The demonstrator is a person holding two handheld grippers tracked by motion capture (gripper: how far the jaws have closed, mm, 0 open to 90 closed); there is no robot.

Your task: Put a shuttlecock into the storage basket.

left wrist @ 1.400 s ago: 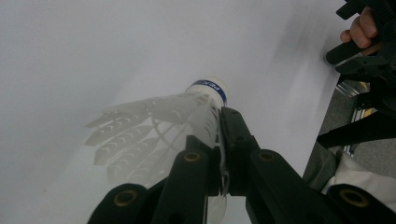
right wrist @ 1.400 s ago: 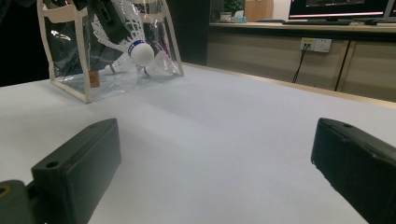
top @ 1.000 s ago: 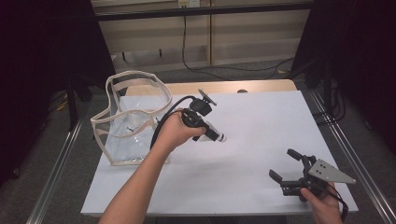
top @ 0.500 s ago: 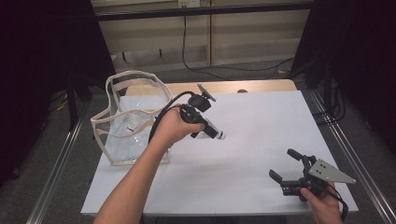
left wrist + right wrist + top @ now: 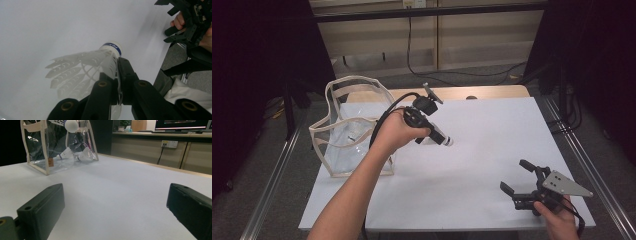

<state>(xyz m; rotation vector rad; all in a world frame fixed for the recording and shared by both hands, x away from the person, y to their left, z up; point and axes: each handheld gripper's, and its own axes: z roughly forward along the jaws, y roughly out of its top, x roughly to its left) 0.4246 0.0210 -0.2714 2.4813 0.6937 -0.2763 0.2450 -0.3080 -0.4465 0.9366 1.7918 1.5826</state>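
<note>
Table (image 5: 492,150): a white-topped work surface with a strip of bare wood along its far edge, set between metal rails, with dark surroundings on both sides.

Clear bag (image 5: 347,135): a see-through tote with cream trim and handles stands upright at the table's left side; in the right gripper view two shuttlecocks (image 5: 75,155) lie on their sides inside it, behind the transparent wall.

Person's left arm (image 5: 357,185): a bare forearm reaches in from the bottom edge, angled toward the middle of the table, just to the right of the bag.

Left gripper (image 5: 439,136): held above the table beside the bag, its black jaws clamped tight on the feather skirt of a shuttlecock; a black cable loops back from it over the hand.

Right gripper (image 5: 522,182): low at the table's near right corner, grey three-cornered plate on top, jaws spread wide with bare tabletop between them and nothing held.

Held shuttlecock (image 5: 92,63): white feathers, a white cork with a blue band, pinched by its skirt in the left gripper, the cork pointing away from the hand and toward the table's right side, clear of the surface and outside the bag.

Wall socket (image 5: 170,144): a white outlet on the wooden panel behind the table, with a dark cable hanging below.
</note>
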